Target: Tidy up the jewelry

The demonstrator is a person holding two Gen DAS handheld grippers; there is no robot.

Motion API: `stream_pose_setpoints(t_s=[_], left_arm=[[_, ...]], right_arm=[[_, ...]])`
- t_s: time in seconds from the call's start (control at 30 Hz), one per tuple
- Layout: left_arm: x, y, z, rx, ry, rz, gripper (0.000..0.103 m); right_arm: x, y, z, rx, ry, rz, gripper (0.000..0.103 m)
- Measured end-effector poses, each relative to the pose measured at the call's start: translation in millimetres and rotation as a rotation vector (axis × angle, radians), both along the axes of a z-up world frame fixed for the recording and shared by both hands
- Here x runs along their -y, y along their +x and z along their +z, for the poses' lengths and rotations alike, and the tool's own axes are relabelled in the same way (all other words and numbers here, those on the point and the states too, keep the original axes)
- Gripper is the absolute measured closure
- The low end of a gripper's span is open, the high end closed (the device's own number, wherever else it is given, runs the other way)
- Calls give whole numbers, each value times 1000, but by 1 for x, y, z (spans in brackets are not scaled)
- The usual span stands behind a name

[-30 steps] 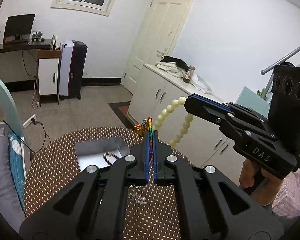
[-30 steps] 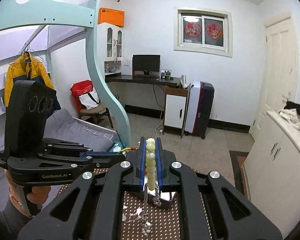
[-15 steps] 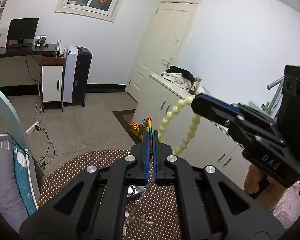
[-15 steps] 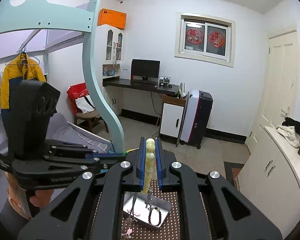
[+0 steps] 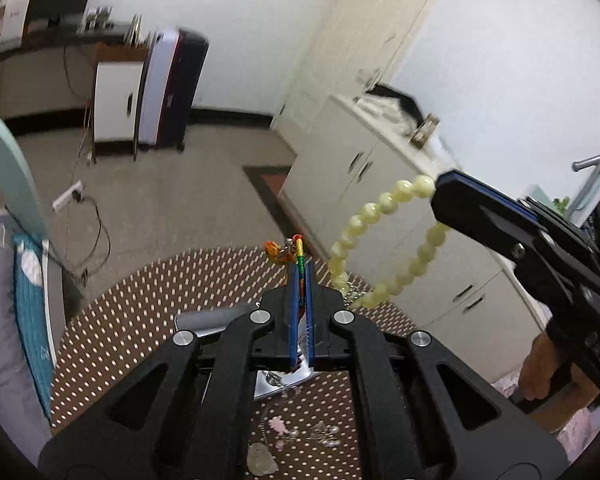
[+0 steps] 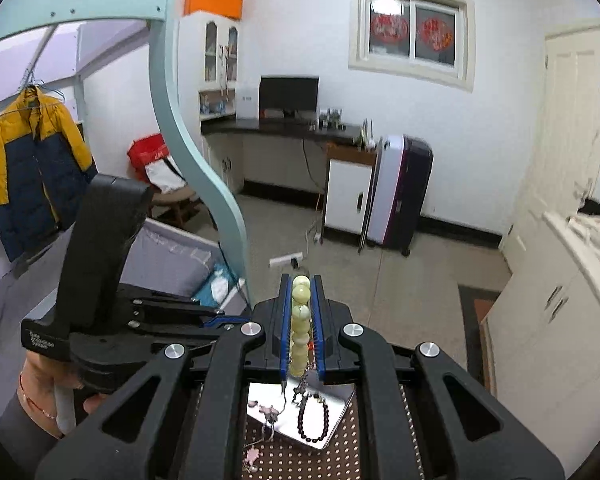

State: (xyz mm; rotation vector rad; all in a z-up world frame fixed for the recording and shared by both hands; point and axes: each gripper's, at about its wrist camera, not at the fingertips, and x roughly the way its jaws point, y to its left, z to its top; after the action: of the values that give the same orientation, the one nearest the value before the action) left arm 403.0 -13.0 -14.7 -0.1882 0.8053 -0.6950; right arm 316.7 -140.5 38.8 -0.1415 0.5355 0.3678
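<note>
- Loose pieces lie on the brown dotted round desk (image 5: 140,320) below the left gripper (image 5: 300,280): a small pink charm (image 5: 277,426), some pearly bits and a pale flat stone (image 5: 262,462). These look unsorted, so I judge a good share of the work remains.
- Under the jaws of both grippers sits the shiny rectangular metal tray (image 6: 334,426); it already holds a dark red bead bracelet (image 6: 313,420) and a few small chained pieces, so sorting has started.
- The left gripper's jaws are pressed fully together on a rainbow-coloured braided cord (image 5: 299,268), which runs straight along them and points ahead and up, an orange charm (image 5: 274,251) at its far tip.
- The right gripper (image 6: 301,320) has its jaws nearly closed on a pale yellow round-bead bracelet (image 5: 380,240). In the left wrist view its loop hangs free of the jaws, just right of the cord tip, its long axis slanting from upper right down to lower left, above the desk and not yet in the tray.
</note>
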Motion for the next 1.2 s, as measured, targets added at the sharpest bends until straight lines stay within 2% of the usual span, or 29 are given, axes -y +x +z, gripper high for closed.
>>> stream_pose_setpoints(t_s=[0.27, 0.57, 0.67, 0.7, 0.73, 0.77, 1.03, 1.2], left_arm=[[13, 17, -62, -126, 60, -9, 100], [15, 11, -90, -170, 142, -27, 97], [17, 7, -93, -169, 167, -33, 81], [19, 4, -93, -170, 168, -30, 68], [18, 2, -92, -169, 166, -22, 54], [17, -1, -91, -157, 166, -6, 49], [-7, -43, -66, -42, 172, 52, 49], [-19, -80, -62, 33, 185, 98, 48]], right_arm=[[1, 15, -55, -136, 6, -8, 95], [8, 14, -96, -240, 57, -20, 95], [9, 14, -105, -266, 58, -28, 94], [10, 13, -106, -267, 62, -31, 94], [11, 12, -107, -271, 68, -36, 94], [13, 12, -106, -271, 74, -40, 94], [23, -27, -84, -206, 101, -42, 94], [23, -59, -85, -185, 111, -28, 91]])
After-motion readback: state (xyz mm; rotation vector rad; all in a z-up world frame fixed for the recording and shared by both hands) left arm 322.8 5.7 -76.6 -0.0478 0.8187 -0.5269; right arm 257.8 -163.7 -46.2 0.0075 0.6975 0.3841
